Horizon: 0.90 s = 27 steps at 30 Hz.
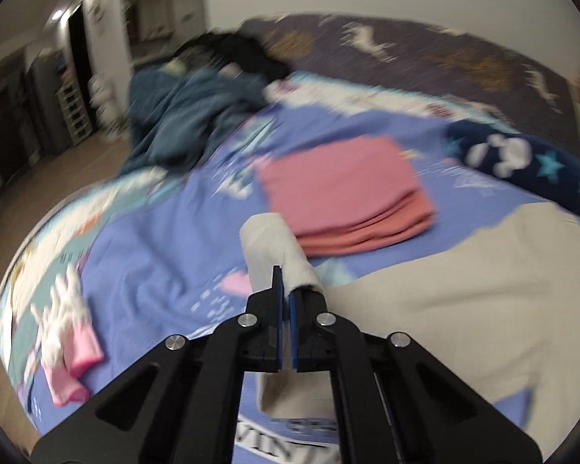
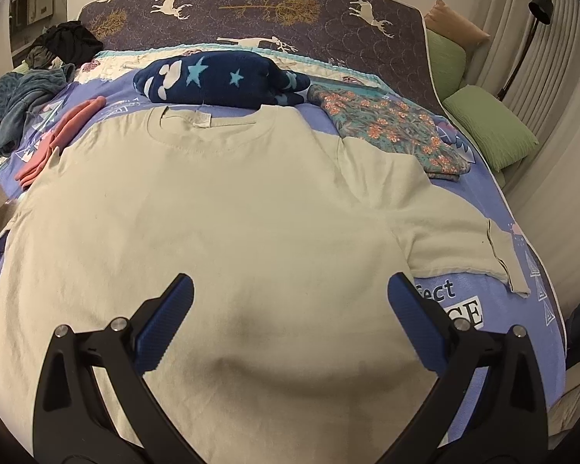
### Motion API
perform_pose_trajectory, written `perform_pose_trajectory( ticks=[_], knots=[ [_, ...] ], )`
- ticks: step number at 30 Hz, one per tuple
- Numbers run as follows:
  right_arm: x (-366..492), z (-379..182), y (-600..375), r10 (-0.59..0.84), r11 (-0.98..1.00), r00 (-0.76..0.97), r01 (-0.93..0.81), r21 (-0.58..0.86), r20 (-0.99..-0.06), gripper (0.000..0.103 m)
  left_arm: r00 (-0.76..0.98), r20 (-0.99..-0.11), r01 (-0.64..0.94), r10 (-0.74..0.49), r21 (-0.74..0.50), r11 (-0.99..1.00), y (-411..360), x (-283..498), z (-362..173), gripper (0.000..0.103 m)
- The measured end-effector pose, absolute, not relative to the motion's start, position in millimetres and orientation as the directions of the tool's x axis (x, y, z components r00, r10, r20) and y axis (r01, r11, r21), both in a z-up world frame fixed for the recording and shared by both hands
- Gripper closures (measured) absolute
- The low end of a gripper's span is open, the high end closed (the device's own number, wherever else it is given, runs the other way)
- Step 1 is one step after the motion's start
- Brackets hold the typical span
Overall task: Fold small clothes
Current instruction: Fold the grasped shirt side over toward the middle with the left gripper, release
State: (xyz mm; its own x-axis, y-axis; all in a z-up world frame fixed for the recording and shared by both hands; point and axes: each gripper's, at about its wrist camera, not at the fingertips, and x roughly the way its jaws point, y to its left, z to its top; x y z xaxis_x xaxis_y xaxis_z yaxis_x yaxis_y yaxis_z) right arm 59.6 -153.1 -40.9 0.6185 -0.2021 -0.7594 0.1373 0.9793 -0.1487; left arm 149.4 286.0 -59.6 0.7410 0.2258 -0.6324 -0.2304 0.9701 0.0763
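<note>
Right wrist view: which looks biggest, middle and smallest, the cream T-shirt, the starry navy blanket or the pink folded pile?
1. cream T-shirt, though nearest the camera
2. starry navy blanket
3. pink folded pile, partly hidden

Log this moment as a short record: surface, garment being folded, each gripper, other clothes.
surface: bed with blue printed cover
garment: cream T-shirt, spread flat, collar toward the headboard
left gripper: shut on the shirt's left sleeve, lifted
right gripper: open, over the shirt's lower body
other clothes: folded pink stack, navy star fleece, floral piece
</note>
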Motion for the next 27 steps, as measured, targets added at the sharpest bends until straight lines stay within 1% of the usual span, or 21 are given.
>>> perform_pose_trajectory(
  ticks=[4, 11, 14, 16, 19, 21, 24, 25, 26, 27],
  knots=[
    [58, -42, -157, -0.177, 0.984, 0.618, 0.134, -0.119, -0.766, 0.002, 0.820, -0.564, -0.087, 0.103, 0.055, 0.995, 228, 136, -22, 0.101],
    [57, -39, -165, -0.103, 0.992, 0.621, 0.120, -0.036, -0.777, 0.002, 0.875, -0.452, 0.168, -0.175, -0.055, 0.984, 144, 116, 36, 0.101],
    [56, -37, -168, -0.051, 0.993, 0.630, 0.114, 0.028, -0.775, 0.002, 0.850, -0.438, 0.282, -0.291, -0.088, 0.955, 104, 108, 45, 0.101],
    [56, -35, -172, 0.005, 0.990, 0.632, 0.106, 0.092, -0.775, 0.002, 0.832, -0.437, 0.337, -0.341, -0.090, 0.937, 80, 100, 42, 0.101],
    [55, -33, -182, 0.078, 0.977, 0.628, 0.107, 0.185, -0.775, 0.002, 0.795, -0.472, 0.389, -0.382, -0.087, 0.917, 49, 91, 19, 0.101],
    [55, -33, -188, 0.151, 0.957, 0.615, 0.104, 0.270, -0.774, 0.002, 0.751, -0.538, 0.395, -0.381, -0.095, 0.914, 35, 92, -7, 0.101],
    [55, -35, -190, 0.255, 0.926, 0.600, 0.073, 0.370, -0.758, 0.012, 0.686, -0.626, 0.381, -0.370, -0.123, 0.916, 24, 93, -41, 0.101],
    [56, -36, -188, 0.288, 0.917, 0.591, 0.055, 0.394, -0.753, 0.019, 0.665, -0.649, 0.377, -0.369, -0.134, 0.916, 23, 92, -51, 0.101],
    [59, -38, -186, 0.323, 0.908, 0.576, 0.033, 0.417, -0.751, 0.022, 0.654, -0.662, 0.374, -0.366, -0.138, 0.917, 24, 93, -57, 0.101],
    [62, -40, -183, 0.347, 0.902, 0.563, 0.019, 0.432, -0.750, 0.030, 0.644, -0.673, 0.372, -0.365, -0.142, 0.917, 25, 89, -63, 0.101]
  ],
)
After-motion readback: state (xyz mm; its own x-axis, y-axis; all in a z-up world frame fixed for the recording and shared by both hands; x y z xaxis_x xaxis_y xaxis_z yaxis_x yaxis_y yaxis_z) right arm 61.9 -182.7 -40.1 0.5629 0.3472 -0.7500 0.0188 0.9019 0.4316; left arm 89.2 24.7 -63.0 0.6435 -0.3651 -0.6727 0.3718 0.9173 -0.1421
